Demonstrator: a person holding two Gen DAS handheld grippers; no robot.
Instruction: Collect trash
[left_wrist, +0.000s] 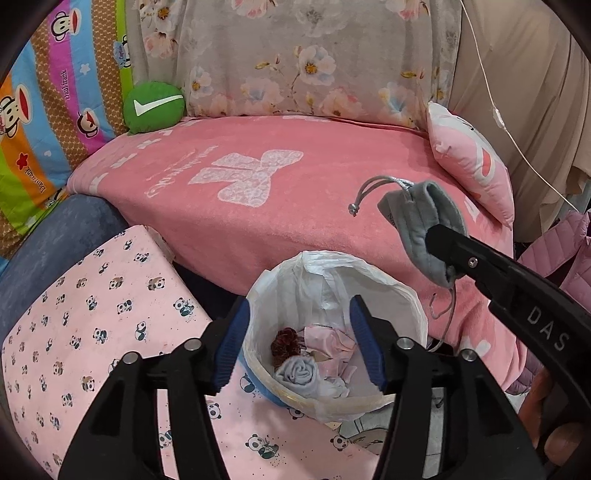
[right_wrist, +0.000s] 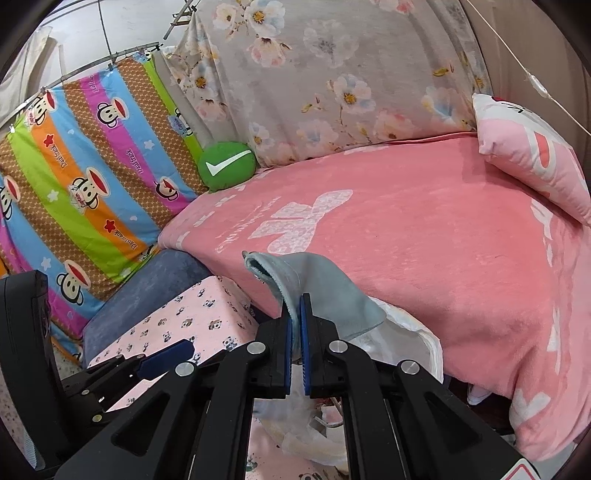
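Nearest the left wrist camera, the left gripper (left_wrist: 299, 339) is seen with its blue pads (left_wrist: 365, 343) standing apart and nothing between them; it hangs just above the bin. In the right wrist view, the right gripper (right_wrist: 295, 321) is clamped on the grey pouch (right_wrist: 325, 291), its pads nearly together because the cloth is thin.

The pink blanket (left_wrist: 258, 192) fills the background from 9 to 3 o'clock. The lined bin (left_wrist: 402, 295) stands at 6 o'clock in the left view, with crumpled cloth scraps (left_wrist: 317, 365) already inside. The pouch is held in the air at 2 o'clock from the bin, its cord (left_wrist: 373, 188) hanging loose.

The pouch is judged soft, light and limp. It is not fragile. A pinch at a folded edge is enough, but the cord could be caught on the rim.
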